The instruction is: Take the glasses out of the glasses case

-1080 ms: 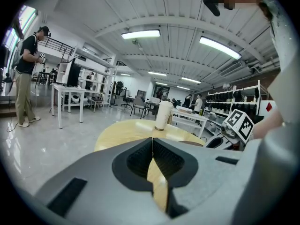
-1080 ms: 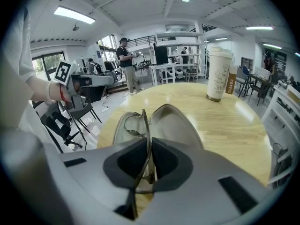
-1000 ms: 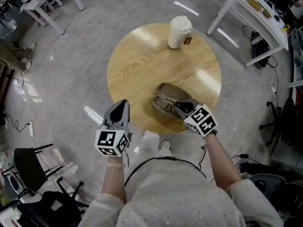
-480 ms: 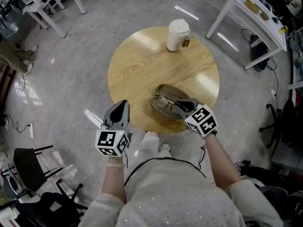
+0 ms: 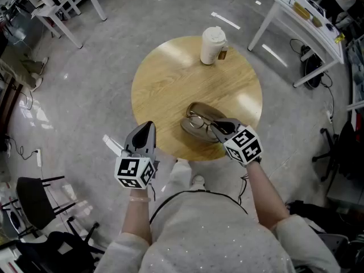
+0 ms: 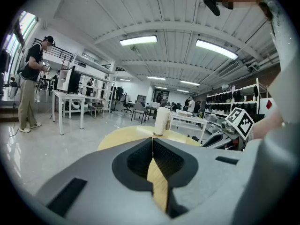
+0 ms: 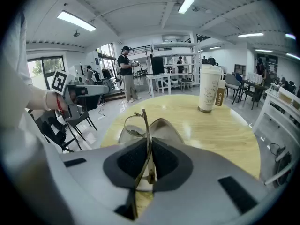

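Head view: right tool [image 5: 216, 128] pinched on the glasses [image 5: 196, 121], right over the open case [image 5: 208, 108], near the front edge of the round counter [image 5: 170, 78]. Left tool [image 5: 148, 124] held off the counter's front left edge, well apart from the case. Lidded cup [image 5: 213, 43] at the far side, out of the way.

Left gripper view: pads pressed together at the tip, nothing between them, just the counter [image 6: 122, 137] and cup [image 6: 161, 121] ahead.

Right gripper view: thin frame of the glasses [image 7: 143, 125] clamped edge-on between the pads, one lens hanging over the case [image 7: 165, 127]. Hard to tell whether fully clear of it.

Likely trouble: such a narrow bite on a thin frame could let the glasses twist or slip out. A snag on the rim could also drag the case toward the near edge, with nothing holding it down.
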Demonstrator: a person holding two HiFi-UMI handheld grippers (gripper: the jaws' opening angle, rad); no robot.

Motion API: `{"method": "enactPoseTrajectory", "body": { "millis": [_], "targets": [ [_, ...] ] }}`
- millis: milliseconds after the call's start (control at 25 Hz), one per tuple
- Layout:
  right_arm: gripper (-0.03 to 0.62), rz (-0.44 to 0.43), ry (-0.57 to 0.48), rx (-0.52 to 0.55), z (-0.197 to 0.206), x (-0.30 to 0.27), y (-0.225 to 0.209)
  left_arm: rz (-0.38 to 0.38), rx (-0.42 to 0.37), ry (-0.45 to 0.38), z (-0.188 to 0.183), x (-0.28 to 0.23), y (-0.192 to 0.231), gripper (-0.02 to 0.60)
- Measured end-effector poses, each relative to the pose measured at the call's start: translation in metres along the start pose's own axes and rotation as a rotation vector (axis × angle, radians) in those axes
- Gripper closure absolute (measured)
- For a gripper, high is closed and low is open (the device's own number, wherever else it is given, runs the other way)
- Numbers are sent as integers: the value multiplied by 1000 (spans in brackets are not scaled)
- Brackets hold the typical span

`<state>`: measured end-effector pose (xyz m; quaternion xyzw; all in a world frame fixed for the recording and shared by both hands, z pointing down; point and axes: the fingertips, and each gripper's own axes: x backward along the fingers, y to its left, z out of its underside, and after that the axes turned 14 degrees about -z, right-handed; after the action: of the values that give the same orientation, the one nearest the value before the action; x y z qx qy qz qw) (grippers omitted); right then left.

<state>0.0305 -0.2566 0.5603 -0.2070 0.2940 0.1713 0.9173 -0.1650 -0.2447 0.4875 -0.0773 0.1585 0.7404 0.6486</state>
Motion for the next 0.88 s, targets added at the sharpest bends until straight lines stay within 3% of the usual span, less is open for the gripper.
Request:
{"method": "enactPoseTrajectory", "body": {
  "millis": [880],
  "targets": [
    [560, 29, -79, 22, -20, 25, 4, -18, -13, -50, -18, 17, -5, 576]
  ]
}}
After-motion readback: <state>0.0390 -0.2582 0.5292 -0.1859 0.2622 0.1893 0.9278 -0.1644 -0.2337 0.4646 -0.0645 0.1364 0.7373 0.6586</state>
